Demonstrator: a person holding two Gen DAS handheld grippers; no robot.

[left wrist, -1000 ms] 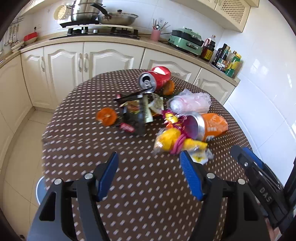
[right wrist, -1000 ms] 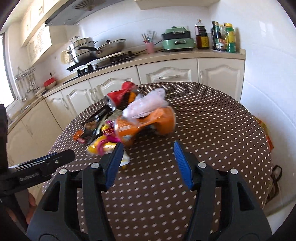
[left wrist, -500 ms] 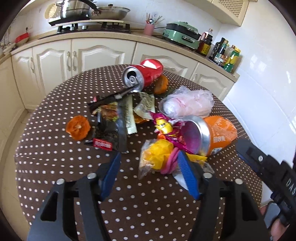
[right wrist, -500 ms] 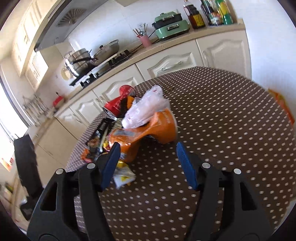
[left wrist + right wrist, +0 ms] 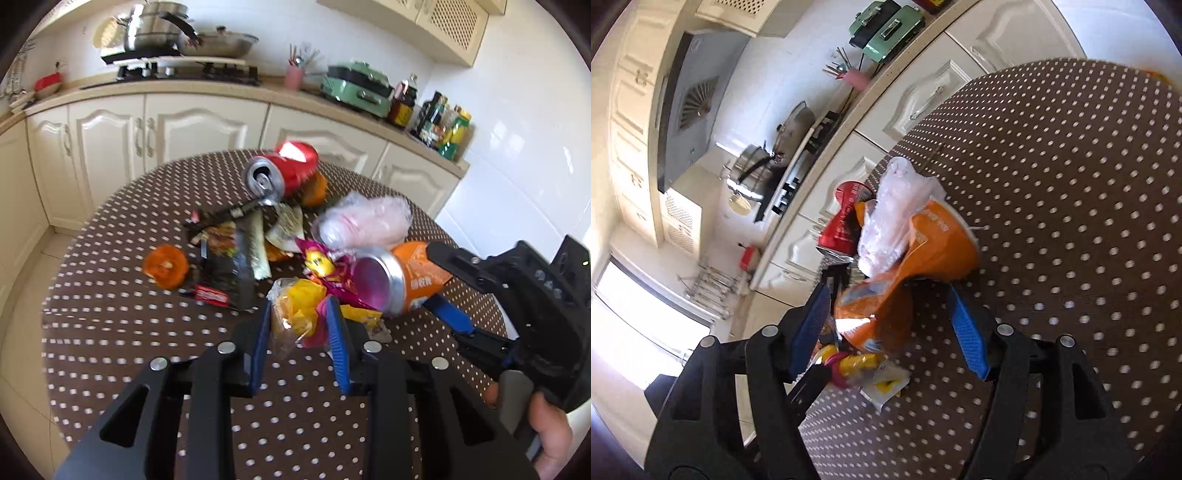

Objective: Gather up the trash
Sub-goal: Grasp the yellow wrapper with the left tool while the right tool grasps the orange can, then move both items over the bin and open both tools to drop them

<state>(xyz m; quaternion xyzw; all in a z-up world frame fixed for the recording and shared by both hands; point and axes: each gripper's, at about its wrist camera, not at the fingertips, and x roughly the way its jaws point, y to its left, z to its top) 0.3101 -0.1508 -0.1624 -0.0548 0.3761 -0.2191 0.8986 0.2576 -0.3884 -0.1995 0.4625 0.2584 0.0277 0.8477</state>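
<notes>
A heap of trash lies on the round brown dotted table (image 5: 110,325): a red can (image 5: 280,173), a crushed orange can (image 5: 399,277), a clear plastic bag (image 5: 365,221), dark wrappers (image 5: 229,258), orange peel (image 5: 166,266) and a yellow wrapper (image 5: 299,314). My left gripper (image 5: 299,325) has its blue pads close on either side of the yellow wrapper. My right gripper (image 5: 886,306) is open and tilted, its fingers on either side of the crushed orange can (image 5: 908,266); it also shows in the left wrist view (image 5: 447,284).
Cream kitchen cabinets (image 5: 166,129) and a counter with a stove, pots (image 5: 159,26), a green appliance (image 5: 358,88) and bottles (image 5: 443,125) stand behind the table. A white tiled wall (image 5: 517,166) is at the right.
My left gripper moved forward to the yellow wrapper and narrowed around it. My right gripper moved forward, rolled sideways and now straddles the orange can.
</notes>
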